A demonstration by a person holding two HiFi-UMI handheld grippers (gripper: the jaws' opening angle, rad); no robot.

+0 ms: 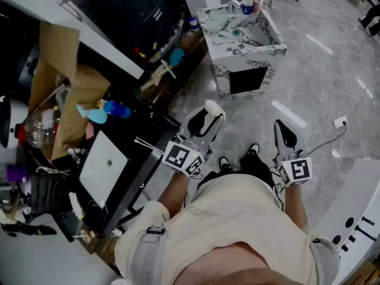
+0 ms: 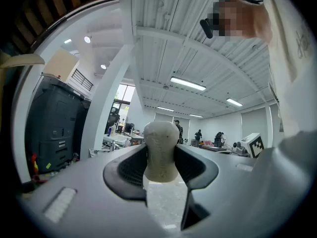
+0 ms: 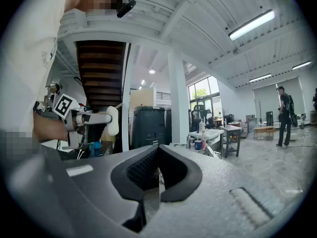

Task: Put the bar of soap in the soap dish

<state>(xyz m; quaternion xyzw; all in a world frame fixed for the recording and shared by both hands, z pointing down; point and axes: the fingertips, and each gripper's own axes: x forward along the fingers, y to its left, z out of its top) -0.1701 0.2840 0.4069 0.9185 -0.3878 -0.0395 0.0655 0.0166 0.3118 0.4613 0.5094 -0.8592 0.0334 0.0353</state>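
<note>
A cream bar of soap (image 1: 215,107) stands upright between the jaws of my left gripper (image 1: 211,114), which is shut on it and held level over the grey floor. In the left gripper view the bar of soap (image 2: 161,143) fills the gap of the left gripper (image 2: 161,158), both pads pressed on its sides. My right gripper (image 1: 284,133) hangs beside it, shut and holding nothing; its jaws meet in the right gripper view (image 3: 158,171). That view also shows the bar of soap (image 3: 113,121) to the left. I cannot make out a soap dish.
A marble washstand (image 1: 264,49) with bottles and a cup stands ahead, also visible as the washstand (image 3: 212,133). A black cabinet (image 1: 119,16) and cluttered shelves with a cardboard box (image 1: 59,70) line the left. A cable and socket (image 1: 339,122) lie on the floor to the right. People stand far off.
</note>
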